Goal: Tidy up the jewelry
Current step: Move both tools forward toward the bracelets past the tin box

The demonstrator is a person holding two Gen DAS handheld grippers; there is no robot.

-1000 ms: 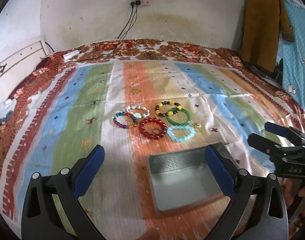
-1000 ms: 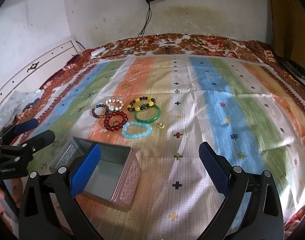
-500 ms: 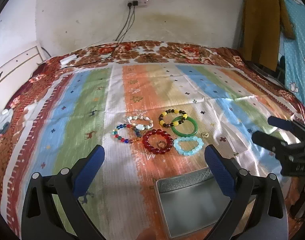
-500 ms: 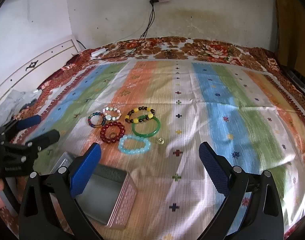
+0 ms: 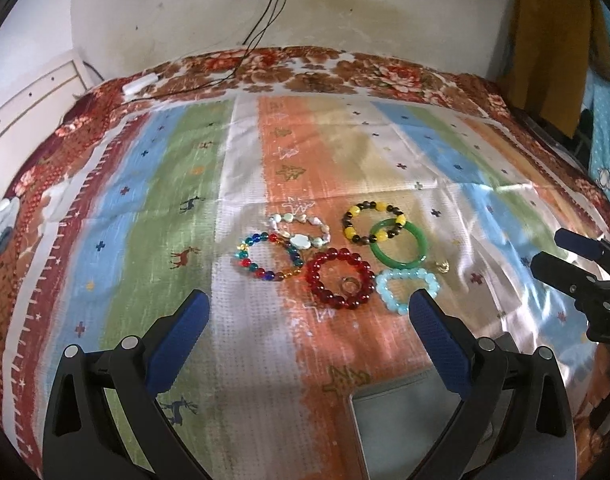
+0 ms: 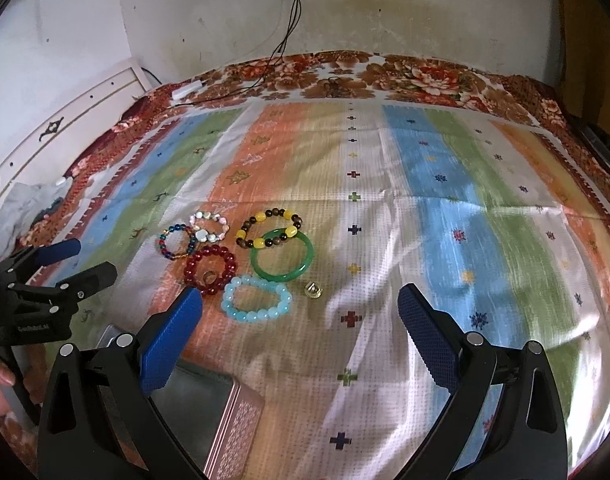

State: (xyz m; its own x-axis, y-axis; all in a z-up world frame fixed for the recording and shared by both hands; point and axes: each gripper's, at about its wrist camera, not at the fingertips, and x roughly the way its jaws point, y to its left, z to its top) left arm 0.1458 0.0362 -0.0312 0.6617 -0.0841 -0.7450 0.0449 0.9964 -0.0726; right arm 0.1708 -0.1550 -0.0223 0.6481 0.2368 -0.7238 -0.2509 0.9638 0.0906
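Left gripper point(image 5: 309, 318) spread, empty | right gripper point(image 6: 301, 316) spread, empty | bracelets point(image 5: 341, 280) clustered at 12 o'clock on bedspread point(image 5: 145, 200) — untouched | tin point(image 6: 209, 404) open at 6 o'clock, close by — likely for short transfers.

The left gripper point(image 5: 305, 320) is wide open above the striped bed cover point(image 5: 165, 220). Just ahead of it lie the bracelets: a red one point(image 5: 341, 278), a light blue one point(image 5: 407, 288) by its right finger, a green ring point(image 5: 399, 246). A metal box point(image 5: 405, 420) sits under its right finger. The right gripper point(image 5: 561, 254) is far to the right.
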